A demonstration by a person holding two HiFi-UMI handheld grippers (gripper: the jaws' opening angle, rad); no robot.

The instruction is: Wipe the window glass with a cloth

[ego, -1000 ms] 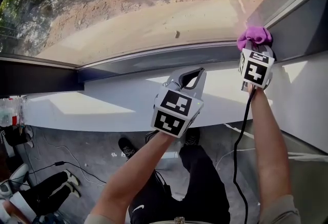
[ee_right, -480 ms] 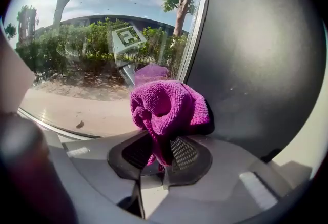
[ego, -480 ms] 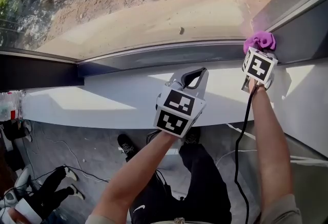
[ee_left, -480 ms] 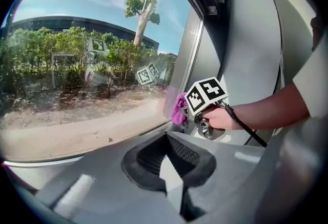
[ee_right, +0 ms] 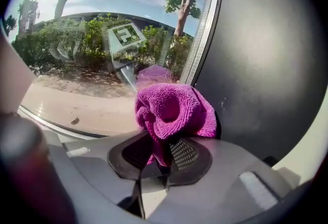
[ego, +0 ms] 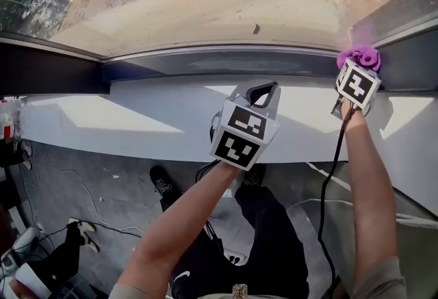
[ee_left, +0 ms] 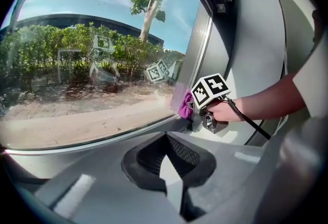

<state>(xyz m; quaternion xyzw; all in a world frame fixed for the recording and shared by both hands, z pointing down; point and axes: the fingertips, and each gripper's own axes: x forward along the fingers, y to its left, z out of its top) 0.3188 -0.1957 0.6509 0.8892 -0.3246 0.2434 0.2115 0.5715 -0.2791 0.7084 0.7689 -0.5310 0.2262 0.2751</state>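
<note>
The window glass (ego: 205, 3) fills the top of the head view, with sandy ground outside. A purple cloth (ego: 361, 57) is pressed into the pane's lower right corner, where the bottom frame meets the dark side post. My right gripper (ego: 356, 68) is shut on it; in the right gripper view the cloth (ee_right: 171, 110) bunches out above the right gripper (ee_right: 164, 159) and touches the glass (ee_right: 97, 38). My left gripper (ego: 265, 90) hangs over the white sill, shut, with nothing in it. The left gripper view shows the left gripper (ee_left: 170, 159) pointing at the cloth (ee_left: 185, 105).
A white sill (ego: 123, 126) runs below the dark bottom frame (ego: 205, 62). A dark side post (ee_right: 266, 64) bounds the pane at the right. A black cable (ego: 335, 174) hangs from the right gripper. Below lie the floor, my legs, and another person's feet (ego: 75, 236).
The head view has swung right and down. The right gripper keeps the cloth at the pane's lower right corner. The left gripper stays over the sill.
</note>
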